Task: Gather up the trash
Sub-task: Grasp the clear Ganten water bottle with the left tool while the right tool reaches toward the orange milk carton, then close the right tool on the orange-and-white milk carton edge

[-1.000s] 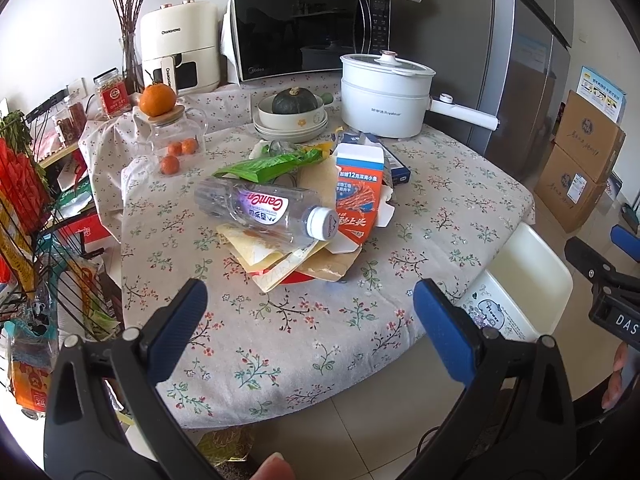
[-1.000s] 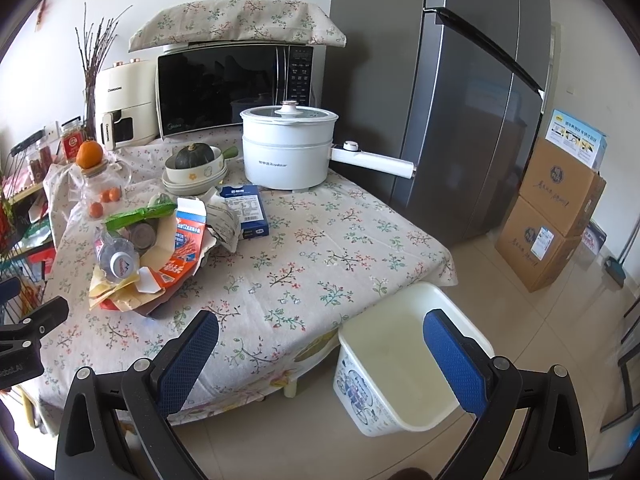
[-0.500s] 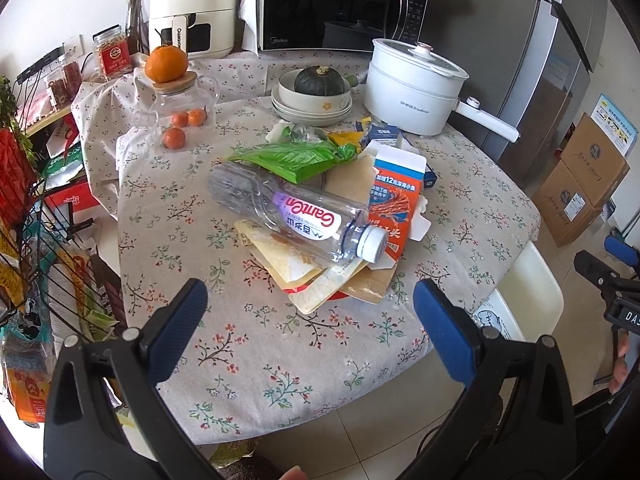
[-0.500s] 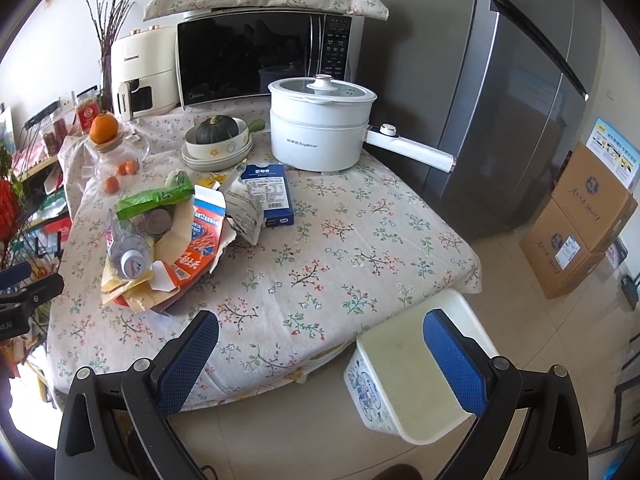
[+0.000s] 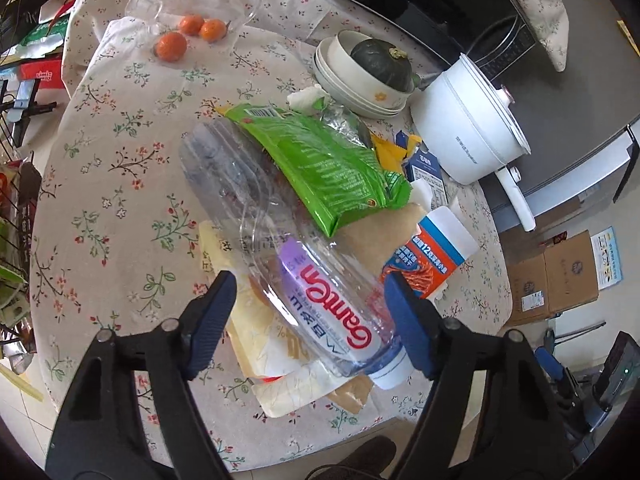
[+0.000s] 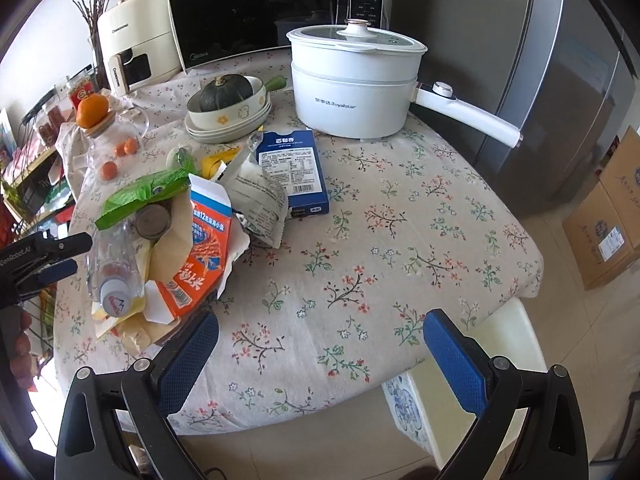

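Observation:
A clear plastic bottle [image 5: 280, 240] with a white cap lies on top of the trash pile on the floral tablecloth [image 5: 120, 184]. My left gripper [image 5: 308, 284] straddles its labelled end. The jaws are closing; the right pad is at the bottle's side and a gap shows at the left pad. Around the bottle lie a green snack bag [image 5: 332, 168], an orange-and-white carton [image 5: 432, 260] and brown paper [image 5: 372, 236]. My right gripper [image 6: 320, 320] hangs open and empty over the table's front edge. Its view shows the bottle [image 6: 112, 264] and a blue box [image 6: 292, 168].
A white bin [image 6: 516, 344] stands on the floor below the table's right corner. At the back are a white electric pot [image 6: 352, 88], stacked bowls with a squash [image 6: 228, 108] and a glass jar with oranges [image 5: 200, 8]. Cardboard boxes [image 6: 612, 216] sit by the fridge.
Both grippers came in closer over the table. The left one rolled, dropped over the bottle and narrowed its jaws around it. The right one stayed open.

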A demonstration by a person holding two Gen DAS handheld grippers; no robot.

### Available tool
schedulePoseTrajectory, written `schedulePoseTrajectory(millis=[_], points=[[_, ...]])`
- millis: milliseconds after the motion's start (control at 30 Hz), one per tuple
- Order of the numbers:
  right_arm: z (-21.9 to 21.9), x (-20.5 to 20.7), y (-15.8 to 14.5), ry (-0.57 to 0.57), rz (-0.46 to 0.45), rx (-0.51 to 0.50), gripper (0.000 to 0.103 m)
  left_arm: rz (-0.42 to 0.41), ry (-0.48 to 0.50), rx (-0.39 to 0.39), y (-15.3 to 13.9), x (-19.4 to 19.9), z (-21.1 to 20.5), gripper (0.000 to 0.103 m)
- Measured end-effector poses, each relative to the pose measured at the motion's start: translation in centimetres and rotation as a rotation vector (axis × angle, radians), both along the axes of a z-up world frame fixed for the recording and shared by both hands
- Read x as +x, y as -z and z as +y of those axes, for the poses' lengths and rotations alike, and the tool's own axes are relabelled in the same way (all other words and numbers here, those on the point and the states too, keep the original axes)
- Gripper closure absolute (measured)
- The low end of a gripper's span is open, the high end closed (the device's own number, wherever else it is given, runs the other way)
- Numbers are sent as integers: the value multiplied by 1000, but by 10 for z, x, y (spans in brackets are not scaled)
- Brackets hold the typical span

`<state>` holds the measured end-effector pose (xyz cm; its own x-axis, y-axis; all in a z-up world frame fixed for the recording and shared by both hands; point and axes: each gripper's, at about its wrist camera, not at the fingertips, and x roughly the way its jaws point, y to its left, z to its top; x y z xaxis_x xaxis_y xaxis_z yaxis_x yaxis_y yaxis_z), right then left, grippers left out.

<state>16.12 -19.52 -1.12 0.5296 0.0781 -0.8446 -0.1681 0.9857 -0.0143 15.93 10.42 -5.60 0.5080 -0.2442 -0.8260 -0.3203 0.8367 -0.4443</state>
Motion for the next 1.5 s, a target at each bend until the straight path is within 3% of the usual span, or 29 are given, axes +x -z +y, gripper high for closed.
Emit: schedulePoseTrajectory(millis=[167, 367, 433, 700, 767, 867, 900, 933, 1000, 1067, 1133, 1233, 1400, 1500], points=[[2, 18, 6, 7, -3, -29, 0, 52, -23, 124, 3, 20, -14, 26], [0, 23, 13, 10, 25, -19, 0, 89, -11, 142, 12, 22, -11, 27], [-1, 23, 15, 13, 34, -13, 0, 83, 2, 158, 11, 20, -9, 38], [14, 16, 15, 2, 29, -20, 0, 61, 79, 170, 9, -1, 10, 47], [22, 15, 17, -10, 31, -17, 0, 46, 96, 184, 6, -10, 17, 60], [34, 14, 23, -25, 51, 9, 0, 40, 122, 222, 4, -21, 27, 65], [37, 15, 26, -30, 63, 30, 0, 47, 132, 243, 5, -24, 30, 80], [41, 16, 29, -34, 77, 55, 0, 50, 144, 244, 6, -27, 34, 81], [48, 18, 37, -31, 112, 108, 0, 45, 172, 217, 8, -32, 39, 79], [54, 20, 45, -27, 156, 174, 1, 45, 180, 210, 9, -35, 43, 66], [60, 22, 53, -21, 202, 245, 7, 45, 174, 214, 10, -36, 45, 44], [69, 26, 64, -21, 259, 335, 22, 41, 155, 182, 13, -32, 47, 43], [79, 34, 85, -8, 301, 387, 31, 69, 180, 178, 22, -20, 35, 43], [78, 38, 98, 16, 343, 479, 36, 101, 181, 199, 30, -15, 30, 42]])
